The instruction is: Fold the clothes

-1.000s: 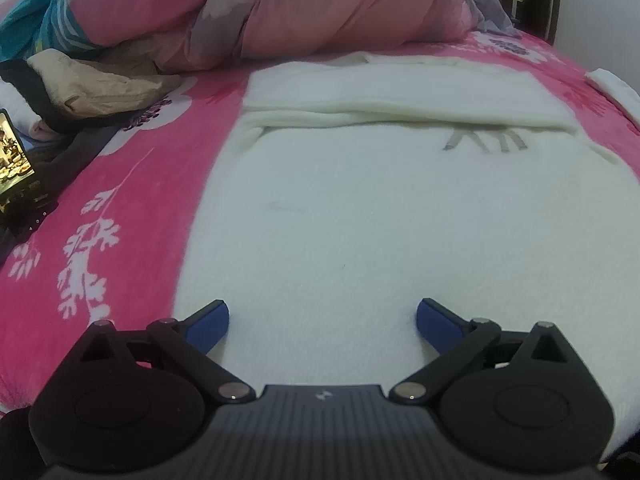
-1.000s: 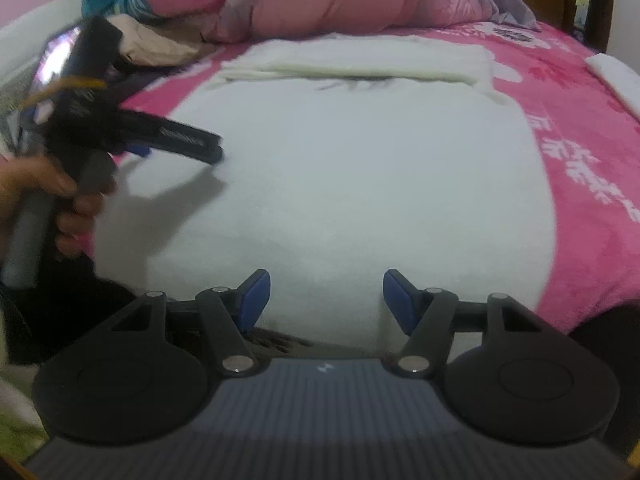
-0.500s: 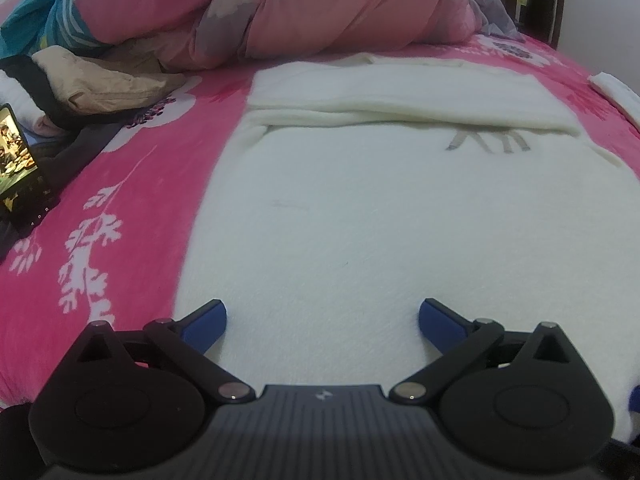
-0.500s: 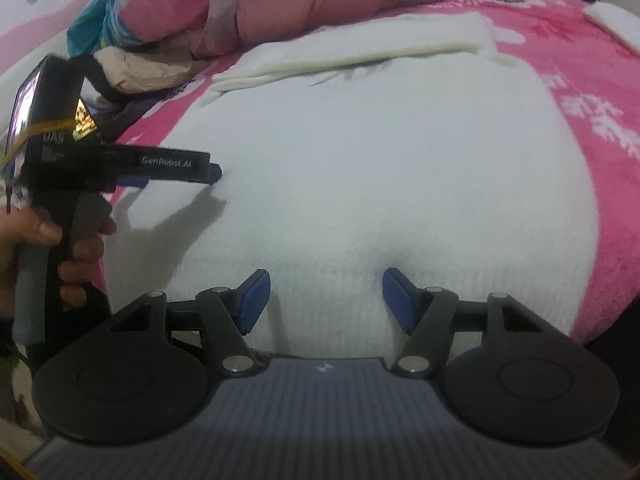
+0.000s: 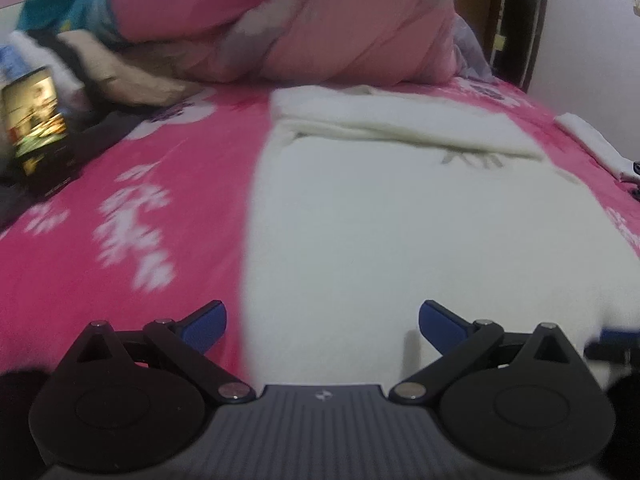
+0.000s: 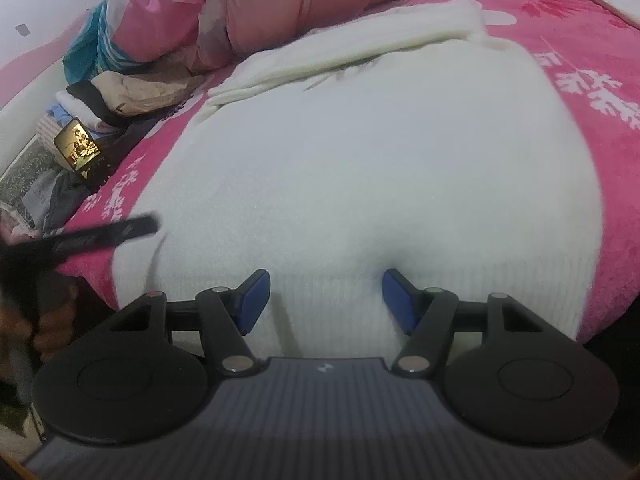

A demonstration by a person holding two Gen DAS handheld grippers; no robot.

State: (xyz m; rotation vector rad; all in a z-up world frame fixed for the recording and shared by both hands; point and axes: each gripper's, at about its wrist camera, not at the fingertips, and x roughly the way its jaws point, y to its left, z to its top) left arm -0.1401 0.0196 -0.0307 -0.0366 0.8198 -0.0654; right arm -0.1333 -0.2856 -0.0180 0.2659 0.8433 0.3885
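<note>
Left wrist view is blurring as the left gripper (image 5: 322,320), fingers wide, is swinging left off the sweater (image 5: 420,220) filling centre frame. The right gripper (image 6: 326,300), wide too, is nearing its ribbed hem.

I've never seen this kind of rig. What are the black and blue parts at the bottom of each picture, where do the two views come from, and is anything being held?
Each picture comes from a fisheye camera mounted on a hand-held two-finger gripper, looking forward along its fingers. The black arms with blue pads are those fingers. The left gripper and the right gripper are both open and hold nothing. Ahead lies a white sweater spread on a pink flowered bedspread, its far end folded over. The right gripper's pads sit at the ribbed hem. Behind are a pink quilt, a pile of clothes and a lit phone.
</note>
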